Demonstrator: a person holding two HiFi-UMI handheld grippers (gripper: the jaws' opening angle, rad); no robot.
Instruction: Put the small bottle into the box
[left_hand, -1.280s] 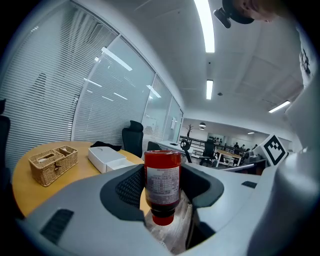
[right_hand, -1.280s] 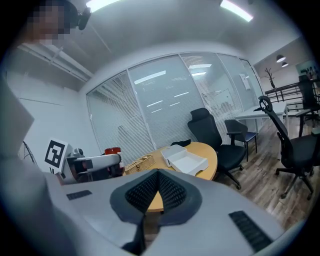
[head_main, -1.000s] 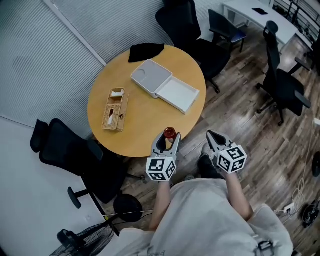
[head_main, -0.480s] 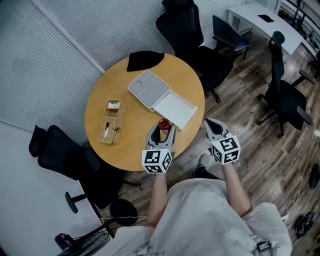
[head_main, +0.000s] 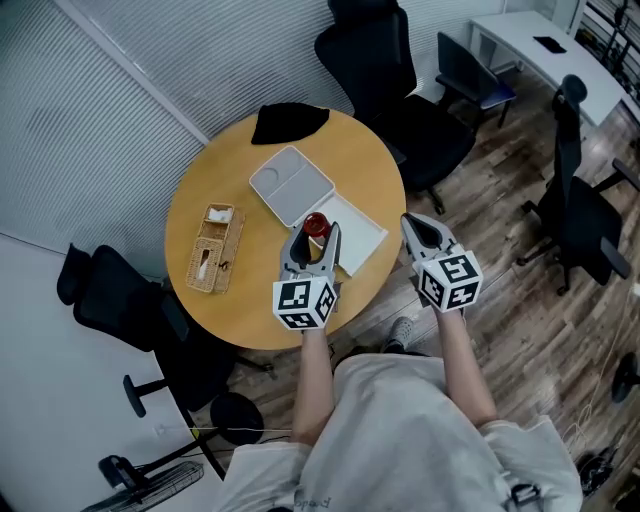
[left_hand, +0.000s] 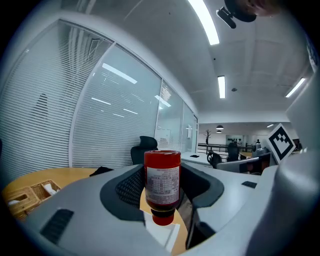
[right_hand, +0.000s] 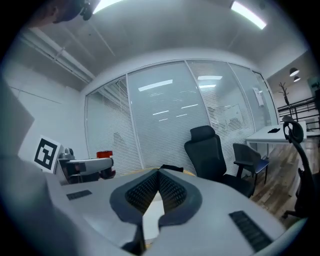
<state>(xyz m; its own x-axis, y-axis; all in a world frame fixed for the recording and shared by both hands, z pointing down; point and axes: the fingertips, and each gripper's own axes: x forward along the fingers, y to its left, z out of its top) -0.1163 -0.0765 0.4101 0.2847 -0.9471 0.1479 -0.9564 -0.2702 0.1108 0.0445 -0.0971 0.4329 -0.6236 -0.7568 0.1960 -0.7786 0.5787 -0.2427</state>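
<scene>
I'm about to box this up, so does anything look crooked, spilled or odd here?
Only one thing: the red bottle clamped in the left claw seems upside down, narrow capped end pointing down. Nothing looks spilled; the box lies open on the table.

Gleaming as glossy red plastic on the small bottle (left_hand: 162, 172) and wearing a matt paper label; showing smooth matt grey plastic on the left gripper (head_main: 314, 235), with ribbed black rubbery pads (left_hand: 129, 189); lying smooth and satin across the wood-look table (head_main: 240, 310); looking like matt plastic on the box (head_main: 290, 185); showing rough woven wicker on the basket (head_main: 222, 262) at 9 o'clock and soft black cloth (head_main: 288, 122) at 12 o'clock
</scene>
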